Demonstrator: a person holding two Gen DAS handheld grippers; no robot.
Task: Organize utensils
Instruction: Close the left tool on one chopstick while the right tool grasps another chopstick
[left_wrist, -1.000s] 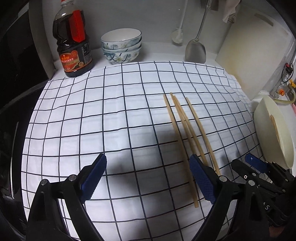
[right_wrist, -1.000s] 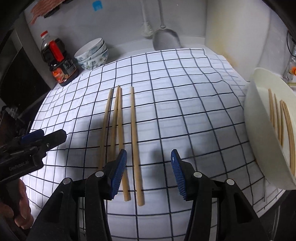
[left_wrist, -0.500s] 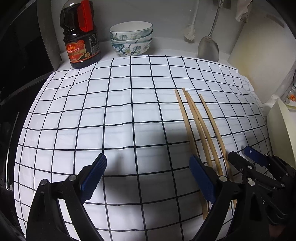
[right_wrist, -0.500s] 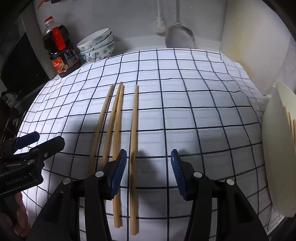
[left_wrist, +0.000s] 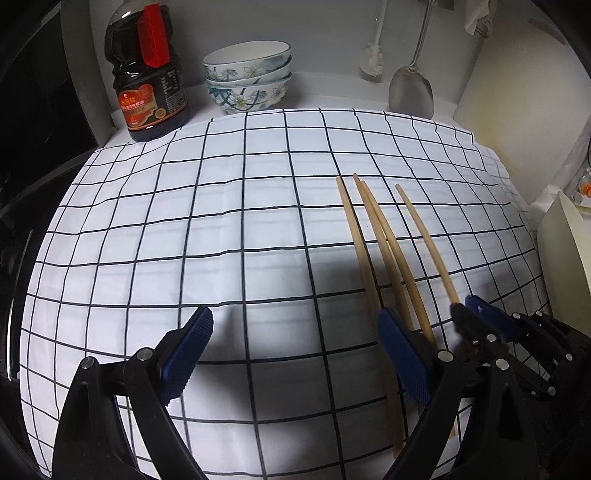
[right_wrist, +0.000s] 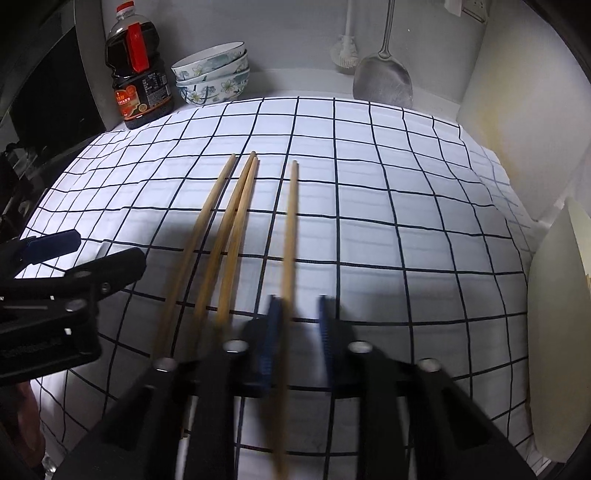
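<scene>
**Wooden chopsticks on the checked cloth — right gripper around one stick**

Wooden chopsticks lie on a white cloth (right_wrist: 369, 206) with a black grid. Four sticks show in the right wrist view, tips toward 12 o'clock:

- Left stick (right_wrist: 207, 218) lies alone at the 11 o'clock side.
- Middle pair (right_wrist: 236, 221) lies side by side, touching near the tips.
- Rightmost chopstick (right_wrist: 290, 229) lies apart from the pair, on the 1 o'clock side.

Right gripper (right_wrist: 295, 325): the blue pads have a narrow gap between them, and the rightmost chopstick passes through that gap. The frame is motion-blurred here — whether the pads press the stick cannot be told. In the left wrist view, the right gripper (left_wrist: 469, 314) sits at 4 o'clock with the same stick (left_wrist: 424, 240) running into its tip.

Left gripper (left_wrist: 295, 350): jaws spread wide, nothing between them. Its right pad (left_wrist: 404, 358) overlaps the near ends of the other sticks (left_wrist: 384, 251); contact cannot be told.

Background, along the 12 o'clock edge: a dark sauce bottle (right_wrist: 138, 74) with a red cap, stacked floral bowls (right_wrist: 212, 74), a hanging brush (right_wrist: 345, 48) and a metal spatula (right_wrist: 382, 81). A cream tray (right_wrist: 554, 332) stands at 3 o'clock.
</scene>
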